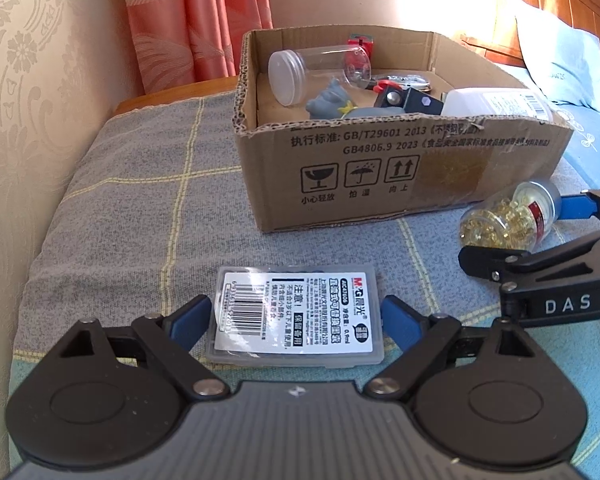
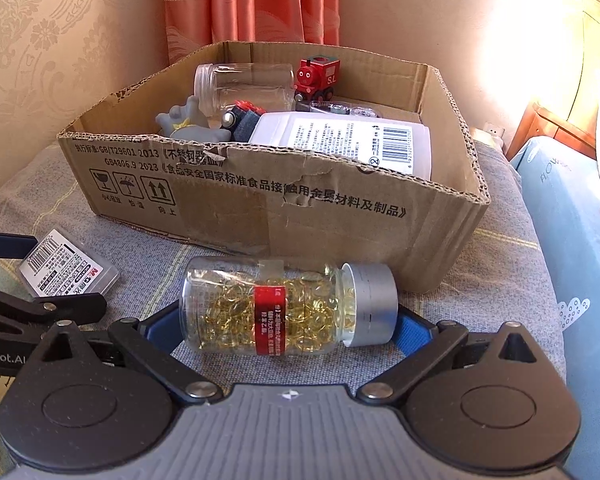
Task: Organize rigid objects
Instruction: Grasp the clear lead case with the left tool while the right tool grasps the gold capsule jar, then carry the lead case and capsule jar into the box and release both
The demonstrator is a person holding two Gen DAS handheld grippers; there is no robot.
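Observation:
A flat clear plastic case with a white label (image 1: 294,316) lies on the grey checked cloth between the blue fingers of my left gripper (image 1: 296,320); the pads stand at its two sides, wide apart. It also shows in the right wrist view (image 2: 66,266). A clear bottle of golden capsules with a silver cap (image 2: 288,306) lies on its side between the fingers of my right gripper (image 2: 284,330), which spans it end to end. The bottle also shows in the left wrist view (image 1: 508,216). Whether the pads press on either object is unclear.
An open cardboard box (image 2: 284,200) stands behind both objects. It holds a clear jar (image 2: 244,84), a red toy train (image 2: 318,76), a grey figure (image 2: 184,120) and a white labelled bottle (image 2: 340,140). Wall and curtain are behind, a bed to the right.

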